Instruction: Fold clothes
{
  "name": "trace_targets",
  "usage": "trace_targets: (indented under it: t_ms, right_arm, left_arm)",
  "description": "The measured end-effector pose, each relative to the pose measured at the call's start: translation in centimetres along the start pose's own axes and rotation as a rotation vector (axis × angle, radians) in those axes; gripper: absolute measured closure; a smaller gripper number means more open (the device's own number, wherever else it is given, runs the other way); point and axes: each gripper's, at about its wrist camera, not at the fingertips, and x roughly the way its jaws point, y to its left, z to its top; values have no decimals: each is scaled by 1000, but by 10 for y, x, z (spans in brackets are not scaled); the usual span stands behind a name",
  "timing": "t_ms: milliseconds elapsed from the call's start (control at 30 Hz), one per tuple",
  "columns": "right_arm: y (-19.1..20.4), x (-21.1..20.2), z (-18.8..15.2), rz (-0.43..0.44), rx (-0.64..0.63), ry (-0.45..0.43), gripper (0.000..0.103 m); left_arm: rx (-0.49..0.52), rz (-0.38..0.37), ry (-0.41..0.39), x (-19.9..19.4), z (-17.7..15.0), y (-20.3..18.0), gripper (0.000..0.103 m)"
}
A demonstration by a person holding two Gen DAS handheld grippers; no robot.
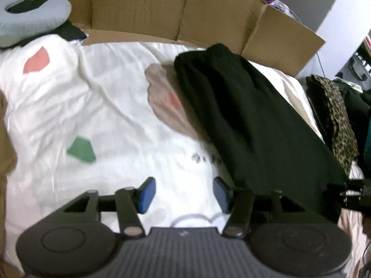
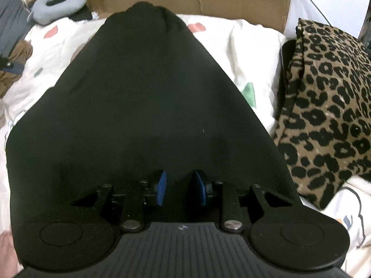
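Left wrist view: the left gripper (image 1: 183, 193) hangs with blue pads spread and nothing between them, over the white patterned bedspread (image 1: 92, 106). The long black knit garment (image 1: 250, 125) lies just to its right, running toward the brown cardboard box (image 1: 162, 7).

Right wrist view: the right gripper (image 2: 180, 188) sits at the black garment's (image 2: 148, 106) near edge; whether it pinches the cloth cannot be told. A folded leopard-print cloth (image 2: 329, 106) lies just right; a grey neck pillow (image 2: 58, 4) far left.

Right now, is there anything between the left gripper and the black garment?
Nothing visible. The left gripper hangs open over bare white bedding, and the black garment lies just to its right with no object between them.
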Motion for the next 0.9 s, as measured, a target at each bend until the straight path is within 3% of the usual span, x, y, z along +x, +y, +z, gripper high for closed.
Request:
trace_targets:
  t_ms: [200,533,767,900]
  right_arm:
    - [3,-16,6,-13,-52,67,69]
    - [41,-55,37,72,-128,16,68]
    - [90,-57,50,163,-213,21,67]
    - [117,-54,51,223,-258,37,66]
  left_arm:
    - [1,-22,-41,-14,-44,-9,25]
    - [-42,-102,-93,-17,-91,-18,25]
    - [-6,-120,-81,-4,-117,-39,25]
    - [-35,-137,-85,4,-122,-46,25]
